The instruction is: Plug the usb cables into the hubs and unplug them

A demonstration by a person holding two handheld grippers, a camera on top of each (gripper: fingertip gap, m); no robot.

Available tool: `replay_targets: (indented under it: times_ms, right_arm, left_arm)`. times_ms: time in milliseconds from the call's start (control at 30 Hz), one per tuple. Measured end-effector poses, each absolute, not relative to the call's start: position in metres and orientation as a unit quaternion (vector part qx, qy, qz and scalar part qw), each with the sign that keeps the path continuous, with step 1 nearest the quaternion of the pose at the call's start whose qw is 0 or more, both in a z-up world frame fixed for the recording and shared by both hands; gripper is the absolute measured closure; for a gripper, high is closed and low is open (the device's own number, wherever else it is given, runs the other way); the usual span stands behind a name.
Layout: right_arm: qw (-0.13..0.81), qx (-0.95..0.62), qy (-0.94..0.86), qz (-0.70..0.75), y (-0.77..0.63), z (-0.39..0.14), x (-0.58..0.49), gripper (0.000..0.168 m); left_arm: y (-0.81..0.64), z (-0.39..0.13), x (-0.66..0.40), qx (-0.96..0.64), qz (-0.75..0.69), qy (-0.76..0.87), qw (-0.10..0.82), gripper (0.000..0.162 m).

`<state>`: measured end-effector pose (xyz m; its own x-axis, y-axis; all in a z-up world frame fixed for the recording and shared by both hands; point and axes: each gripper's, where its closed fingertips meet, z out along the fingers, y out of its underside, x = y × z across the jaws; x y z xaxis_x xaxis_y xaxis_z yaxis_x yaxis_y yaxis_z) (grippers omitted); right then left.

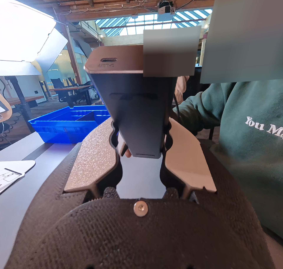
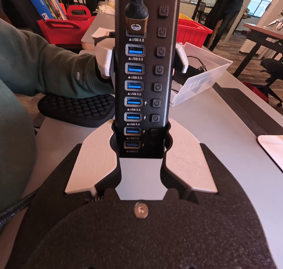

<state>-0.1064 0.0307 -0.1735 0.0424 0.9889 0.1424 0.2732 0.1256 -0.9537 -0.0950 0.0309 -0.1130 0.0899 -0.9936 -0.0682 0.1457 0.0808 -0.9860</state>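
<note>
Above the pale grey table (image 2: 214, 139), both the right gripper (image 2: 140, 133) and the left gripper (image 1: 141, 133) clamp the long black many-port hub (image 2: 145, 81), where one black gold-collared USB plug (image 2: 136, 22) sits in an upper port, so unplugging seems left.

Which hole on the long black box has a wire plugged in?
Look at the long black hub clamped by both grippers, the right gripper at its near end. Follow its column of blue ports upward. The top one holds a black cable with a gold plug; the blue ports below are all empty.
</note>
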Motion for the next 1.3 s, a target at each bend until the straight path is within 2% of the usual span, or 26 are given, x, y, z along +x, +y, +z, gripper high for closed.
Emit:
replay_targets:
  times_ms: [167,400,500,567,633,667,767,933,1033,1167,1300]
  right_arm:
    - [0.49,-0.533,-0.578,0.376,0.028,-0.162,-0.111,0.1]
    - [0.461,-0.566,-0.57,0.377,0.037,-0.171,-0.103,0.107]
    - [0.449,-0.584,-0.572,0.361,0.049,-0.178,-0.088,0.107]
    - [0.447,-0.6,-0.566,0.345,0.061,-0.183,-0.07,0.107]
    - [0.435,-0.626,-0.561,0.322,0.074,-0.194,-0.045,0.107]
    - [0.429,-0.64,-0.56,0.305,0.08,-0.202,-0.032,0.107]
    - [0.412,-0.671,-0.553,0.272,0.092,-0.226,0.002,0.107]
    - [0.413,-0.685,-0.53,0.281,0.097,-0.239,0.02,0.107]
    - [0.418,-0.683,-0.53,0.278,0.097,-0.236,0.022,0.107]
    - [0.421,-0.687,-0.521,0.282,0.098,-0.236,0.027,0.107]
    - [0.425,-0.687,-0.514,0.287,0.099,-0.234,0.03,0.107]
  left_arm:
    - [0.03,-0.119,-0.087,-0.461,-0.51,0.453,0.568,0.101]
    - [0.041,-0.134,-0.083,-0.503,-0.486,0.457,0.549,0.101]
    - [0.058,-0.111,-0.108,-0.528,-0.456,0.42,0.581,0.097]
    - [0.074,-0.086,-0.147,-0.554,-0.386,0.386,0.628,0.103]
    - [0.093,-0.061,-0.209,-0.594,-0.282,0.335,0.674,0.124]
    - [0.101,-0.056,-0.24,-0.627,-0.234,0.32,0.671,0.129]
    - [0.126,-0.077,-0.321,-0.746,-0.1,0.31,0.581,0.128]
    - [0.147,-0.189,-0.403,-0.893,0.021,0.355,0.276,0.131]
    - [0.144,-0.241,-0.414,-0.907,0.044,0.394,0.14,0.131]
    - [0.14,-0.277,-0.416,-0.907,0.037,0.419,0.039,0.126]
    - [0.136,-0.296,-0.424,-0.897,0.051,0.439,-0.017,0.124]
